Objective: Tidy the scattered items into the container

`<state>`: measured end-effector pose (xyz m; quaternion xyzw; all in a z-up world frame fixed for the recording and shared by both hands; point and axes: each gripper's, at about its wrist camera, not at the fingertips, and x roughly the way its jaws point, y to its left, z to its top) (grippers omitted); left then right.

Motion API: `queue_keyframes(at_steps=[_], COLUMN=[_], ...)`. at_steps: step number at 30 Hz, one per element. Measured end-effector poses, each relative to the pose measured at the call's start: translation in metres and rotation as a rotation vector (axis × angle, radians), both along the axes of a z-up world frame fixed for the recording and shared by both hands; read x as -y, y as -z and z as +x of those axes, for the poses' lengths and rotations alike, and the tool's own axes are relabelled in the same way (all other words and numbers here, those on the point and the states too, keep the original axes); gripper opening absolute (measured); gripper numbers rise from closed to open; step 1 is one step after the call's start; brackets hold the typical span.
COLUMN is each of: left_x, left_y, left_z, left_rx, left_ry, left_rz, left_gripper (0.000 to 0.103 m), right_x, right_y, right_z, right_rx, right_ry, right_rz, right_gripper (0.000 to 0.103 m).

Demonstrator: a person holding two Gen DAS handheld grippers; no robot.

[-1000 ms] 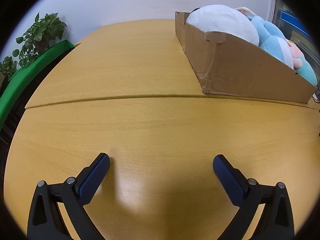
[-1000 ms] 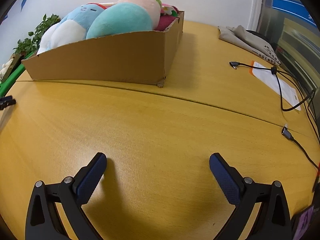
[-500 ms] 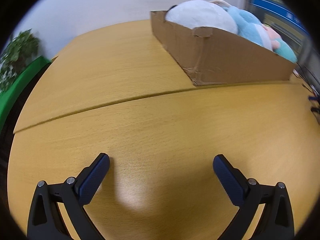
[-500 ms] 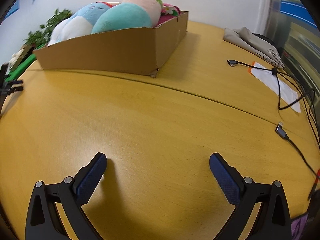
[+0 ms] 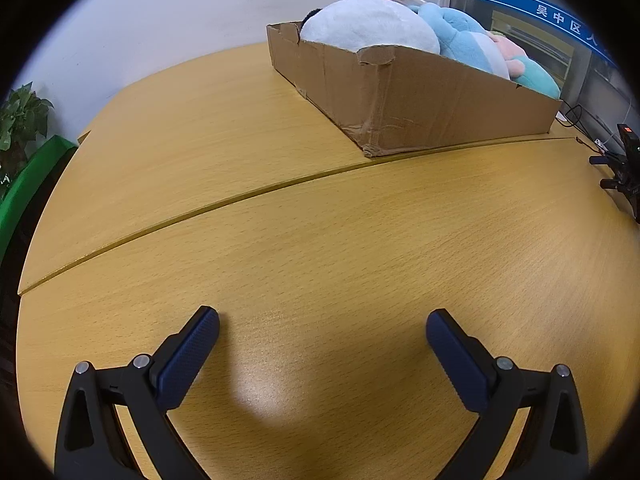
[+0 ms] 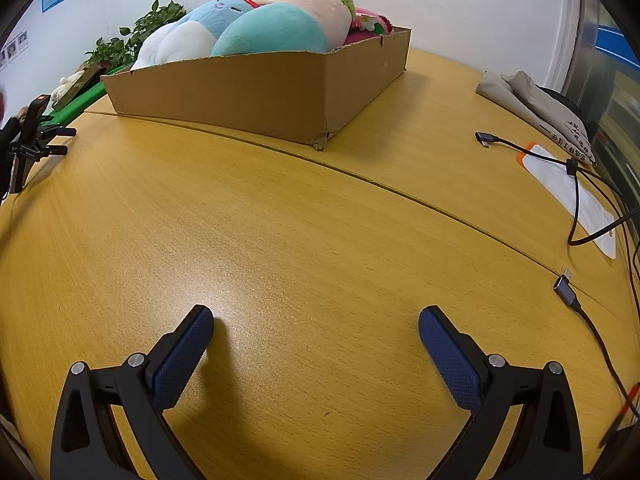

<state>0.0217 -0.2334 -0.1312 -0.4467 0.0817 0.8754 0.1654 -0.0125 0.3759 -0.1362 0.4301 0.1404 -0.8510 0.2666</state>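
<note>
A shallow cardboard box (image 5: 440,108) stands on the wooden table at the upper right of the left wrist view, and at the upper middle of the right wrist view (image 6: 256,100). Soft toys fill it: a white one (image 5: 368,28), a light blue one (image 5: 460,40), a teal one (image 6: 272,36) and a pink one (image 6: 320,8). My left gripper (image 5: 322,320) is open and empty, low over bare table well in front of the box. My right gripper (image 6: 316,318) is open and empty, also over bare table.
Cables (image 6: 576,184), a white sheet (image 6: 572,196) and a grey cloth bag (image 6: 536,104) lie at the table's right side. A potted plant (image 5: 20,120) and a green ledge (image 5: 28,184) are past the left edge. The other gripper shows at each view's side (image 6: 32,140).
The left wrist view has swung right, so the box sits more central. The right wrist view has swung left, bringing the left gripper into its left edge. Both grippers stayed open.
</note>
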Motion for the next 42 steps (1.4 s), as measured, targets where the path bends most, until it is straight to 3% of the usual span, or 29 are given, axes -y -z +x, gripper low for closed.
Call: queue_keyframes(at_steps=[42], left_x=[-0.0021], left_y=[0.0016], left_z=[0.0004], left_rx=[-0.002], left_ry=[0.0], left_rz=[0.0], left_gripper=[0.103], right_x=[0.0015], right_y=[0.0005], right_z=[0.0004], right_rx=[-0.001], right_ry=[0.025], right_rz=[0.001], right_gripper=[0.103])
